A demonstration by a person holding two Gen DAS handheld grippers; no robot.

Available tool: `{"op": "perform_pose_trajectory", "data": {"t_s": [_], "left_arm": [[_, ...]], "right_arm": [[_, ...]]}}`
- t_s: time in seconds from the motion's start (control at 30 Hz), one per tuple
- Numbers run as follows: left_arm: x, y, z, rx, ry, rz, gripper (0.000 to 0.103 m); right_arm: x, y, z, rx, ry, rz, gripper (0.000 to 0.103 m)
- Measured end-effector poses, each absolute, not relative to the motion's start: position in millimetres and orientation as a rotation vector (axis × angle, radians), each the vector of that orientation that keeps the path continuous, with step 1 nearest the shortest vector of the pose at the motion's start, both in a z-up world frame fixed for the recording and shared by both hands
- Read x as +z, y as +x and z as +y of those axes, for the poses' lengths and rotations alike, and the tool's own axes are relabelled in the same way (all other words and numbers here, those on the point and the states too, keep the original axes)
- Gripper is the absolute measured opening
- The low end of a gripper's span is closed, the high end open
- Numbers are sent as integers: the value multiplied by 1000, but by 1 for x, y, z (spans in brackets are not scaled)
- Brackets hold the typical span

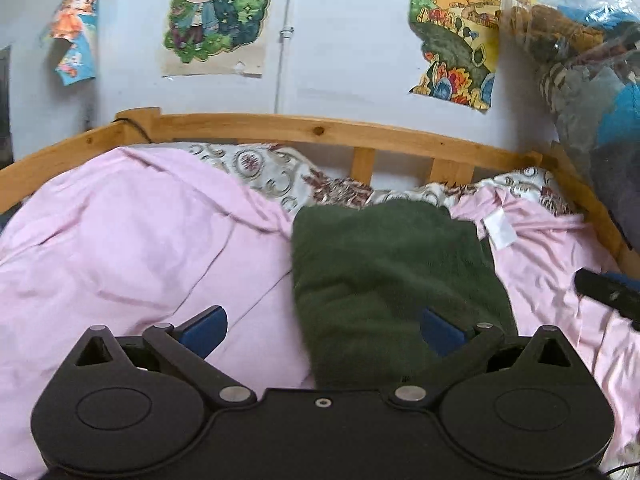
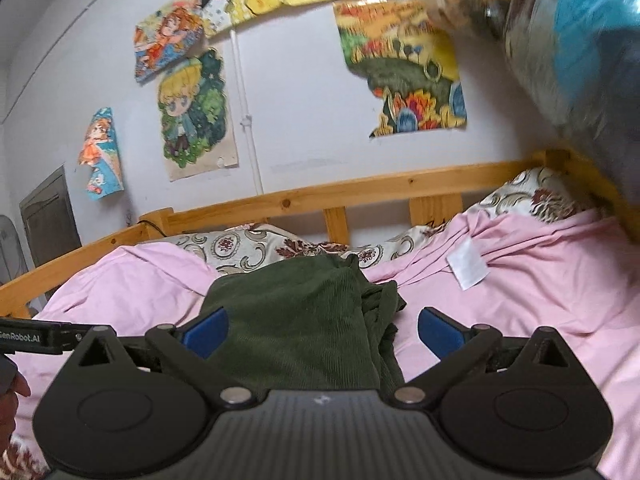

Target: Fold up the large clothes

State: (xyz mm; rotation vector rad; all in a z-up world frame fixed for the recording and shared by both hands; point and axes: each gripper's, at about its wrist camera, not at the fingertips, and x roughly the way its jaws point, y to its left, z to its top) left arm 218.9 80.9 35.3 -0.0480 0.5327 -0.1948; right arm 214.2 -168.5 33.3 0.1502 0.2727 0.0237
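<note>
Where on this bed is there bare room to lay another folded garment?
Pink sheet left of the green garment, up to the wooden rail; a narrower strip right of it. Crowded: patterned pillows behind, plastic bag far right.

Soft, even daylight; source not visible. No hard shadows, only faint shading in folds of the pink sheet [image 1: 120, 240]. Strong fisheye bowing of the wooden bed rail [image 1: 320, 130]; dark vignette in corners. Motion blur on the plastic bag [image 2: 560, 40] at upper right, both views. Colours slightly washed.
</note>
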Motion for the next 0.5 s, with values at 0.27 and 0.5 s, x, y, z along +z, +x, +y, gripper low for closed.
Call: {"op": "perform_pose_trajectory", "data": {"t_s": [0.27, 0.5], "left_arm": [[6, 168, 93, -137, -7, 545, 102], [-11, 157, 89, -135, 24, 563, 102]], "right_arm": [[24, 155, -151, 19, 102, 297, 103], [5, 146, -155, -11, 123, 346, 103]]}}
